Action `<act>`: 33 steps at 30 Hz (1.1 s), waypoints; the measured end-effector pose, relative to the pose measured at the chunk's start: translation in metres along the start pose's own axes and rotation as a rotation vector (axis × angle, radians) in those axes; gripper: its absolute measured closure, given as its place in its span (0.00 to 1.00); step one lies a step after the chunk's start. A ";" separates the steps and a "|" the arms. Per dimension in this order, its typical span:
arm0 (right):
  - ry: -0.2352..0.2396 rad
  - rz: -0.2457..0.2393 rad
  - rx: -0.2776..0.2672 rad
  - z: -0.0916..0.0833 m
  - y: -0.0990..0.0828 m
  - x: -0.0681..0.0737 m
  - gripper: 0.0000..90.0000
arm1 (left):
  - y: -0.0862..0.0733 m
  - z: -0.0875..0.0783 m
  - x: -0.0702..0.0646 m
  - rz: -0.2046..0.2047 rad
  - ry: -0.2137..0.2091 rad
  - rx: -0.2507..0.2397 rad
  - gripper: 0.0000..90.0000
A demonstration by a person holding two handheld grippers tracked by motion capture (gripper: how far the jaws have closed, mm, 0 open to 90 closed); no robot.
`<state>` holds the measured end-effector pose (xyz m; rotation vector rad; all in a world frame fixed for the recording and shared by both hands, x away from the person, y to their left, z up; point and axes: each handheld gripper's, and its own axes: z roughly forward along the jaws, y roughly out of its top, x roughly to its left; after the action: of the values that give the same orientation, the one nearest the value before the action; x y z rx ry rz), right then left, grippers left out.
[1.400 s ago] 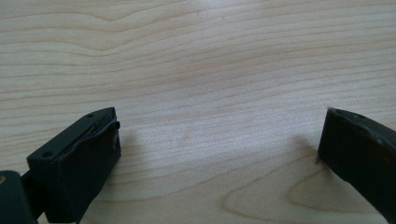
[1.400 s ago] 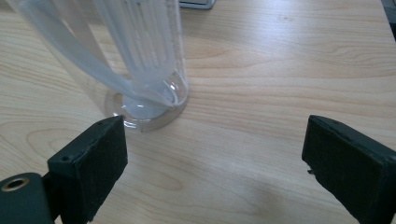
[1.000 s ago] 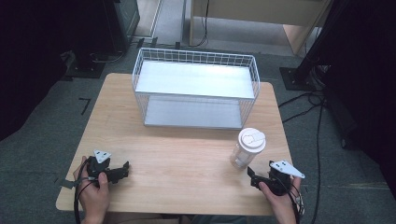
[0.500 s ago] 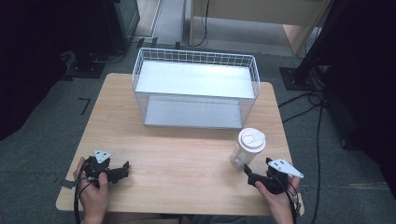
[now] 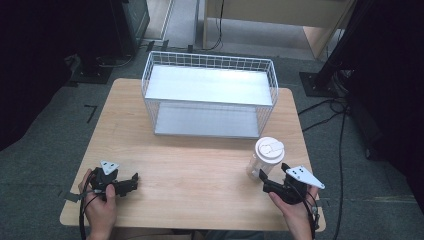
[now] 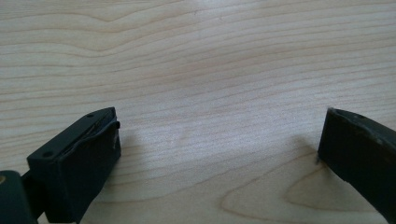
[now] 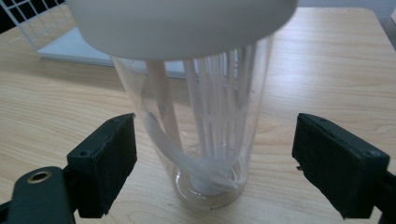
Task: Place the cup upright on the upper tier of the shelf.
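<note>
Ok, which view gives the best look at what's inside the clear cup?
The right gripper view: the clear cup stands close between the open fingers, its wall showing white pieces inside. The high view shows the cup small, from above, mostly its white lid. The left gripper view looks at bare table.

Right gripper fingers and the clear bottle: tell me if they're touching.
Apart. In the right gripper view, bare table shows between each of the fingers and the clear bottle, which stands between them ungripped.
</note>
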<state>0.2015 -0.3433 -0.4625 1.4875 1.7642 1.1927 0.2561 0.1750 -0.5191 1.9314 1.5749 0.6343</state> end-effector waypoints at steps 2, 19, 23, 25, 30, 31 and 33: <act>0.001 -0.006 -0.002 0.000 0.001 0.001 0.15 | 0.000 0.000 0.000 0.001 0.000 0.001 0.00; -0.016 -0.002 -0.025 0.013 0.017 0.014 0.18 | 0.000 0.000 0.000 0.001 0.000 0.001 0.00; -0.020 0.002 -0.034 0.016 0.022 0.014 0.17 | 0.000 0.000 0.000 0.002 0.000 0.001 0.00; -0.017 0.010 -0.035 0.017 0.023 0.014 0.16 | 0.000 0.000 0.000 0.002 0.000 0.001 0.00; -0.014 0.034 -0.043 0.021 0.026 0.013 0.14 | 0.000 0.000 0.000 -0.001 0.000 0.001 0.00; -0.011 0.028 -0.051 0.022 0.026 0.013 0.14 | 0.000 0.000 0.000 -0.001 -0.001 0.001 0.00; -0.010 0.027 -0.054 0.023 0.026 0.013 0.14 | 0.000 0.000 0.000 -0.001 0.000 0.001 0.00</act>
<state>0.2305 -0.3238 -0.4487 1.4883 1.6969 1.2343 0.2561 0.1749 -0.5191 1.9317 1.5758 0.6332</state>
